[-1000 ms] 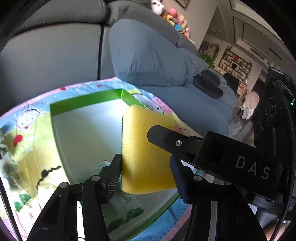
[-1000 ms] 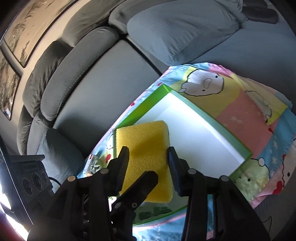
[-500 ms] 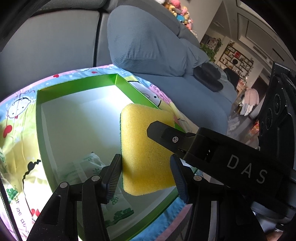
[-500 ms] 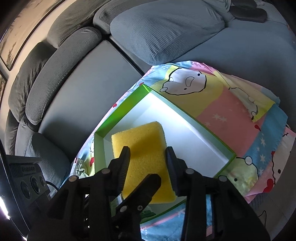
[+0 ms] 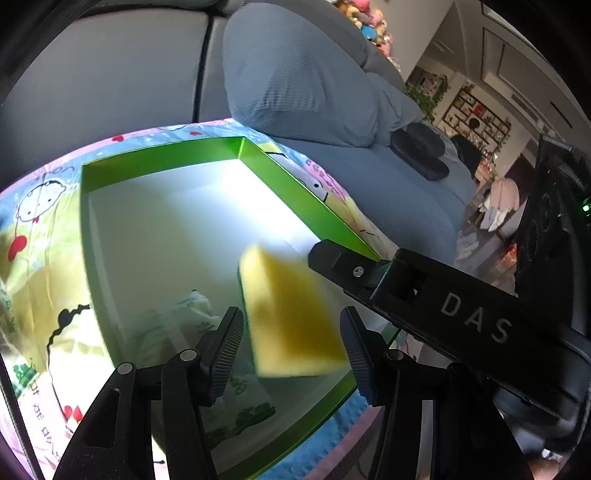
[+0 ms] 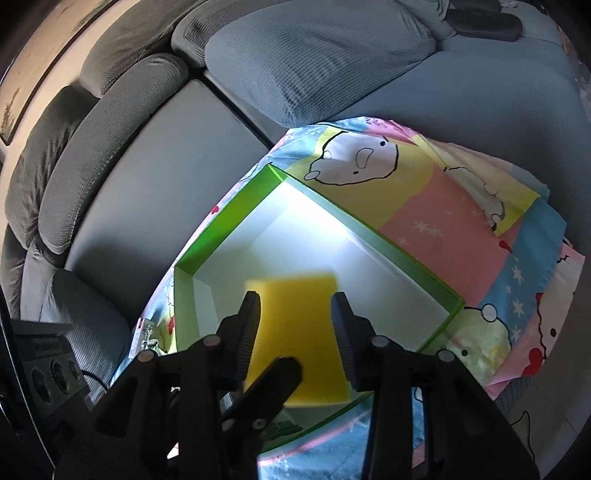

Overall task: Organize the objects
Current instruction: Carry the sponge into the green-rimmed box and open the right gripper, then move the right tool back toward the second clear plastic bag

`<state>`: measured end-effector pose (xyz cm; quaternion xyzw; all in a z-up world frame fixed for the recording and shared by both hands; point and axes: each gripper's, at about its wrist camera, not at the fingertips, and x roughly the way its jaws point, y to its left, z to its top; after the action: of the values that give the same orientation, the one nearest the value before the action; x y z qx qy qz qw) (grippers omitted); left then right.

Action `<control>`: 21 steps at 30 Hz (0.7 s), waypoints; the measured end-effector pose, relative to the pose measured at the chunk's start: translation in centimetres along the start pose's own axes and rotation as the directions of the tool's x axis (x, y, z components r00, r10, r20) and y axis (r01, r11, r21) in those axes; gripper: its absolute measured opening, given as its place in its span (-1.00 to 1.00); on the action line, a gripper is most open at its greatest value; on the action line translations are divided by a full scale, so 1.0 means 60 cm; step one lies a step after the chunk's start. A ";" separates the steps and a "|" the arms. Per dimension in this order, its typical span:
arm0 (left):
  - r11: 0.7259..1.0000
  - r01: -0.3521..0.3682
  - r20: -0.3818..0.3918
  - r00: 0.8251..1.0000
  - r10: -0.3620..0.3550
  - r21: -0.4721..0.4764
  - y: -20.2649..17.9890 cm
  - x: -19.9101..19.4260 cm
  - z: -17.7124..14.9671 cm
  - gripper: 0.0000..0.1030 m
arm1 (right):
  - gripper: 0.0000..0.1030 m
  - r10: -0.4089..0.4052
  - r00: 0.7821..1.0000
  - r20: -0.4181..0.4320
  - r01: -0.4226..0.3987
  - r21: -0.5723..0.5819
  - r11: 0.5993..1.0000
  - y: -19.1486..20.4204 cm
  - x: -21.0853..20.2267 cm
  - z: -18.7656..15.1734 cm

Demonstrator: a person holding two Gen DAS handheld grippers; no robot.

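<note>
A home living room: grey sofa (image 6: 140,177), plush toys (image 5: 364,22), and a cartoon-print blanket (image 6: 443,206).

Strong light makes the white bottom of the green box (image 5: 192,229) glare. The yellow sponge (image 5: 291,317) looks blurry in both views. The sofa (image 6: 155,158) is dim. Edges bend round, and the corners go black.

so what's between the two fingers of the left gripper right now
In the left wrist view, the yellow sponge sits between the left gripper fingers, blurred, above the green box.
</note>
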<state>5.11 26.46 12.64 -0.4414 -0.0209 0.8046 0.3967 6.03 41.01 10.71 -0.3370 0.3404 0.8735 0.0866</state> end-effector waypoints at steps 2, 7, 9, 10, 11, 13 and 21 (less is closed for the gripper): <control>1.000 -0.024 0.010 1.000 0.024 -0.005 0.004 -0.008 -0.002 0.32 | -0.02 0.015 1.000 -0.008 -0.014 0.017 1.000 -0.001 0.002 -0.002; 0.998 -0.053 0.048 0.997 0.054 -0.018 0.017 -0.048 -0.014 0.44 | 0.04 0.028 1.000 0.005 -0.028 0.030 0.999 0.009 0.000 -0.009; 0.998 -0.052 0.067 0.996 0.053 -0.020 0.024 -0.070 -0.018 0.45 | 0.05 0.038 0.999 0.013 -0.039 0.049 0.998 0.012 0.000 -0.011; 0.998 -0.064 0.081 0.995 0.065 -0.021 0.029 -0.083 -0.019 0.44 | 0.05 0.048 0.999 0.018 -0.049 0.055 0.997 0.016 -0.001 -0.013; 0.997 -0.077 0.099 0.992 0.079 -0.021 0.037 -0.100 -0.022 0.45 | 0.05 0.052 0.998 0.022 -0.053 0.056 0.997 0.020 0.000 -0.014; 0.995 -0.100 0.131 0.986 0.103 -0.032 0.056 -0.128 -0.028 0.45 | 0.05 0.059 0.998 0.023 -0.060 0.036 0.998 0.035 0.003 -0.019; 0.963 -0.224 0.191 0.949 0.251 -0.151 0.171 -0.227 -0.045 0.62 | 0.13 0.049 0.999 0.008 -0.048 -0.080 0.996 0.109 0.022 -0.044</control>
<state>4.71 9.65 16.50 -0.3786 -0.0603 0.8853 0.2632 3.96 34.26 11.95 -0.3276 0.3128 0.8899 0.0535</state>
